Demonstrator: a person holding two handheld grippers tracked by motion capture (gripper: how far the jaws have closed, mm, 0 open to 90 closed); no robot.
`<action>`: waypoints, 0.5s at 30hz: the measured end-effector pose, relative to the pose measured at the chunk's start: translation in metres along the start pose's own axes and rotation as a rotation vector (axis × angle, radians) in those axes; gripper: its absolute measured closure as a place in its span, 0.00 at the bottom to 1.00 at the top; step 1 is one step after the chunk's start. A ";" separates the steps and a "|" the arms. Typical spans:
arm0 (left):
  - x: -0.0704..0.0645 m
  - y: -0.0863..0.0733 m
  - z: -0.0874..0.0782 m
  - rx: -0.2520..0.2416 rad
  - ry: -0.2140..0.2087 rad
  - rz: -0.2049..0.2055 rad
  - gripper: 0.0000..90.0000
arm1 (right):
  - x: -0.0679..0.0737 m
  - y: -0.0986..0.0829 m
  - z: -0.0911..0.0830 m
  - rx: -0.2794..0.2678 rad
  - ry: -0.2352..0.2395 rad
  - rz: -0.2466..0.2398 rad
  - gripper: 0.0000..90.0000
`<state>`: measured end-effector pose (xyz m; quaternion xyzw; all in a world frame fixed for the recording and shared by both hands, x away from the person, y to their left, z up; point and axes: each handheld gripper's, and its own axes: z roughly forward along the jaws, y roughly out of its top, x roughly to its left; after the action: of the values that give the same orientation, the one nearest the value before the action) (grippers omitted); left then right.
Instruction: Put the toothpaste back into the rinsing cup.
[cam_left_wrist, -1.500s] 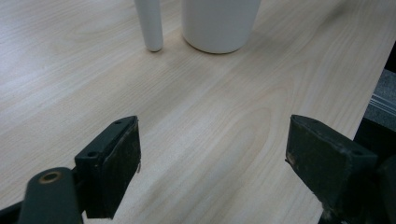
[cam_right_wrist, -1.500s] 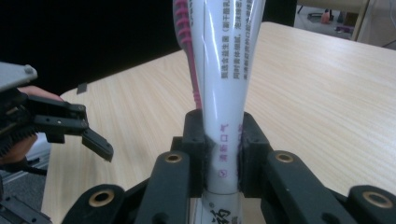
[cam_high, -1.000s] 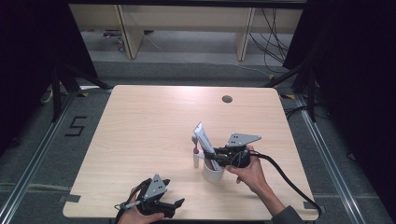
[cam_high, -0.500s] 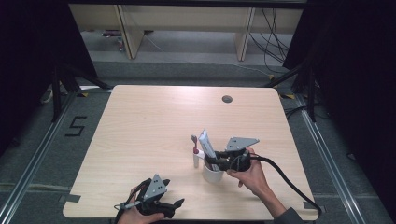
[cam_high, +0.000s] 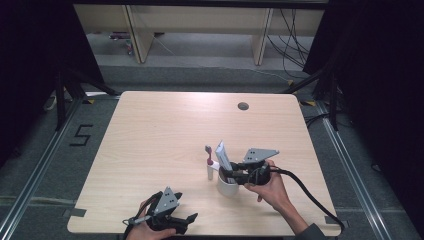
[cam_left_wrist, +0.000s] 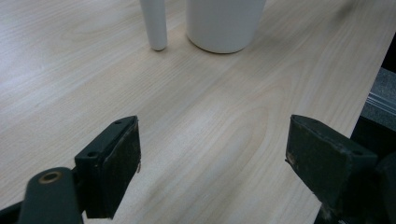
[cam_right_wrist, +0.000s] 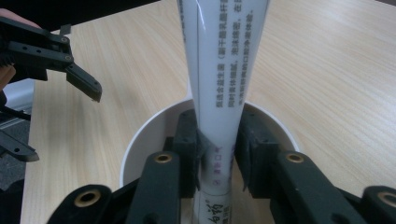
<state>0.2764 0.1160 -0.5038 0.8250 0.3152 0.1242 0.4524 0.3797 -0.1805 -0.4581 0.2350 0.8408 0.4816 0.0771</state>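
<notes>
A white cup (cam_high: 226, 189) stands on the wooden table (cam_high: 165, 130), right of middle and near the front. My right gripper (cam_high: 234, 175) reaches over its rim, shut on a white toothpaste tube (cam_high: 222, 156) whose lower end is inside the cup. In the right gripper view the jaws squeeze the tube (cam_right_wrist: 224, 70) just inside the cup rim (cam_right_wrist: 140, 140). Just left of the cup a toothbrush (cam_high: 210, 164) with a white handle and pink neck stands upright. My left gripper (cam_high: 187, 224) is open at the front edge, with the cup (cam_left_wrist: 224, 23) and the toothbrush handle (cam_left_wrist: 155, 23) ahead of it.
A round cable hole (cam_high: 243, 106) lies near the table's far edge. A black cable (cam_high: 310, 195) trails from the right gripper off the front right corner. The table's right edge (cam_left_wrist: 373, 60) is close to the left gripper's jaw. Dark floor and shelving legs surround the table.
The right gripper has carried the toothpaste tube slightly right and down, so its lower end now sits deeper in the cup. The left gripper has stayed put.
</notes>
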 end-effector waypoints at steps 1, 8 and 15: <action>0.000 0.000 -0.001 0.006 0.005 0.001 0.19 | 0.000 0.000 0.000 -0.002 -0.002 -0.009 0.74; 0.001 0.001 -0.002 0.018 0.011 0.014 0.19 | 0.000 0.004 -0.008 -0.030 0.005 0.018 0.64; 0.001 0.001 -0.003 0.019 0.008 0.010 0.19 | 0.000 0.011 -0.026 -0.082 -0.002 0.041 0.51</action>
<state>0.2763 0.1183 -0.5015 0.8303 0.3137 0.1268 0.4428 0.3745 -0.1957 -0.4352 0.2496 0.8151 0.5169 0.0777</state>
